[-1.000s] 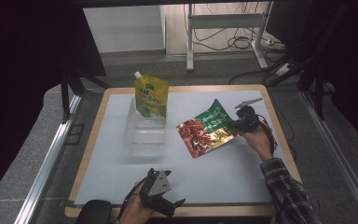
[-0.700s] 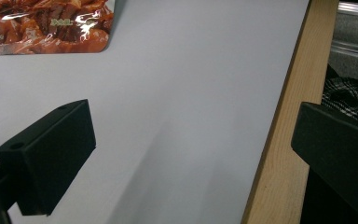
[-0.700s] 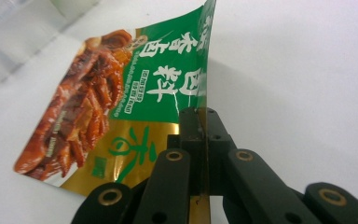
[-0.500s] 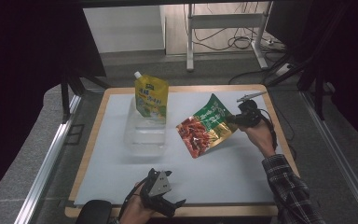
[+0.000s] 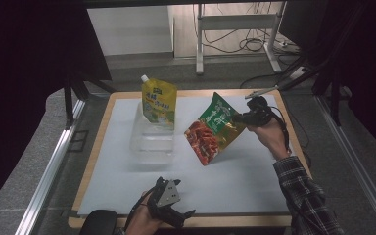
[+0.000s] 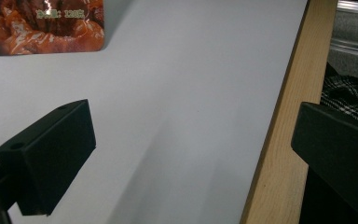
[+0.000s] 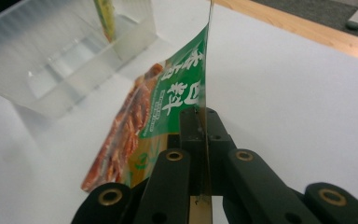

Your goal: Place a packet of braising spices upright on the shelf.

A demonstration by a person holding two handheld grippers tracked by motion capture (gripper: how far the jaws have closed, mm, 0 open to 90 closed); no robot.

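Observation:
My right gripper [image 5: 242,117] is shut on the top edge of a green and red snack packet [image 5: 211,129], which hangs tilted above the white mat. In the right gripper view the packet [image 7: 168,100] runs edge-on between the closed jaws of the right gripper [image 7: 200,121]. A yellow spouted pouch [image 5: 159,101] stands upright in a clear plastic bin [image 5: 152,139] to the left of the packet. My left gripper [image 5: 174,213] rests near the table's front edge, jaws wide apart, with nothing between them [image 6: 186,154]. A corner of the packet [image 6: 42,25] shows at the top left of the left gripper view.
The white mat [image 5: 127,186] lies on a wooden board [image 5: 293,147] whose rim frames it. Grey floor and metal rails flank the table. A metal stand [image 5: 235,29] and cables sit behind.
My right gripper has lifted the snack packet off the mat and tilted it more upright. The left gripper has kept still.

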